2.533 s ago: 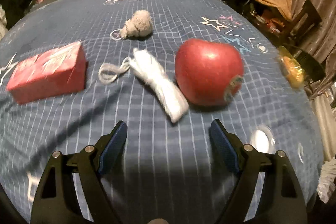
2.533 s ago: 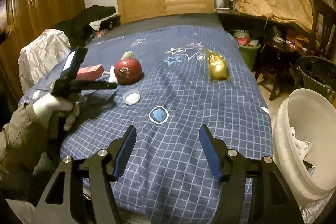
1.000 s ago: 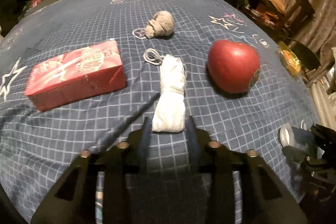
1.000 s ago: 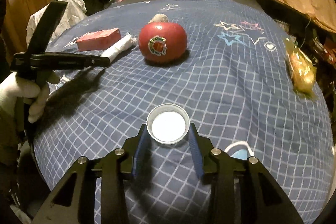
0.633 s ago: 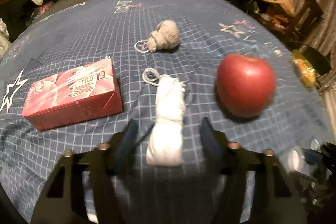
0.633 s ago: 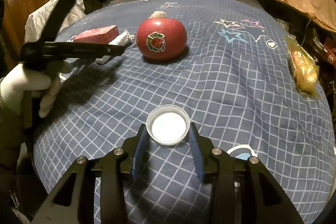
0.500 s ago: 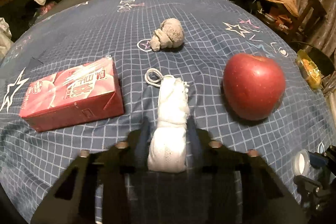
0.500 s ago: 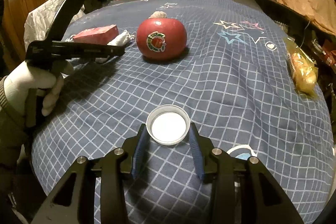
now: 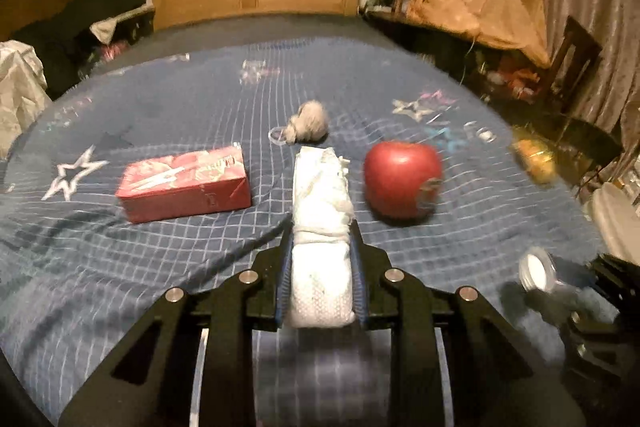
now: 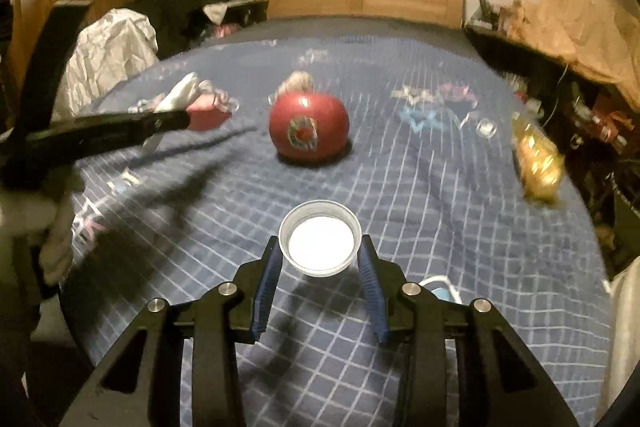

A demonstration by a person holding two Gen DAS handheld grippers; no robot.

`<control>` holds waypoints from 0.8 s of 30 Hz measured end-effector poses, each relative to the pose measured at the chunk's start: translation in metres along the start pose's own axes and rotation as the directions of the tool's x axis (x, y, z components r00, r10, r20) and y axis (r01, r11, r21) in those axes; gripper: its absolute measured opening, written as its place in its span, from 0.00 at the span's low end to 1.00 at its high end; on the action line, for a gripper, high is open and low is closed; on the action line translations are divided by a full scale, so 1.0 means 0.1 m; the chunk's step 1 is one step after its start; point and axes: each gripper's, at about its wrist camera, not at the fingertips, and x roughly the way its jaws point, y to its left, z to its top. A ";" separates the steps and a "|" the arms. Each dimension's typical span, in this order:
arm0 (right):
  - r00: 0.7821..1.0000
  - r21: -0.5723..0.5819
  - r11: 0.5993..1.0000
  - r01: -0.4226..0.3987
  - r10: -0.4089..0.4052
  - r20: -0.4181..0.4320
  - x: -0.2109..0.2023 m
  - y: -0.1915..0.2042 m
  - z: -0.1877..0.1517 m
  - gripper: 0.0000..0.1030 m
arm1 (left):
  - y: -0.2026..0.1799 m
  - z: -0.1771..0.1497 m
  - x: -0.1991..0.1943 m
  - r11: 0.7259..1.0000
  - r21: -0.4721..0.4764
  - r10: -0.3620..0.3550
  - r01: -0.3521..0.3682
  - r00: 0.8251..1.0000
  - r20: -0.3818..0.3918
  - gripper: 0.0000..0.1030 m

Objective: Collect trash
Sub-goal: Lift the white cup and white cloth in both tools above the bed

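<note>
Both grippers have risen off the bed since half a second ago, each carrying a piece of trash. Before, the left gripper (image 9: 320, 267) sat low with its fingers pressed round the near end of the white rolled wad (image 9: 321, 223) as it lay on the quilt; now the wad stands up between the closed fingers, its far end lifted clear and pointing toward the headboard, with blurred bedding below. The right gripper (image 10: 319, 269) is likewise clamped on the white bottle cap (image 10: 320, 242), open side facing the camera, and the cap's shadow on the quilt suggests it is off the surface.

Further out, the red carton (image 9: 185, 183) lies left of the wad, the grey crumpled ball (image 9: 309, 121) sits beyond it, and the red apple (image 9: 402, 179) rests to the right. A yellow wrapper (image 10: 536, 157) lies near the bed's right edge. At the far right of the left view a pale rounded rim (image 9: 612, 223) shows beside the bed, probably the bin.

My reading: two grasps are secured, so carrying both to that bin comes next, with the ball, carton and wrapper left to collect.
</note>
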 end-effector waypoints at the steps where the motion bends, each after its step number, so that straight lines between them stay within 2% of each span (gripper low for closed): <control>1: 1.000 0.000 1.000 0.005 -0.005 0.016 -0.06 0.01 0.02 0.39 | -0.03 -0.02 -0.10 1.000 0.001 0.001 -0.001 1.000 0.019 0.23; 5: 0.994 -0.001 1.000 0.030 -0.030 0.108 -0.42 0.11 0.09 0.39 | -0.15 -0.07 -0.58 1.000 0.013 -0.006 0.005 0.994 0.113 0.23; 8: 0.980 -0.001 0.998 0.062 -0.061 0.191 -0.75 0.19 0.15 0.39 | -0.24 -0.11 -0.83 1.000 0.014 -0.014 0.012 0.985 0.173 0.23; 14: 0.934 -0.001 0.993 0.117 -0.110 0.341 -1.34 0.39 0.21 0.39 | -0.43 -0.22 -1.20 1.000 0.001 -0.012 0.012 0.960 0.281 0.23; 18: 0.912 -0.009 0.989 0.146 -0.131 0.388 -1.60 0.48 0.20 0.39 | -0.52 -0.22 -1.36 1.000 0.009 -0.021 0.019 0.949 0.316 0.23; 24: 0.901 0.007 0.987 0.158 -0.147 0.408 -1.83 0.50 0.15 0.39 | -0.59 -0.19 -1.49 1.000 0.022 -0.018 0.011 0.938 0.346 0.23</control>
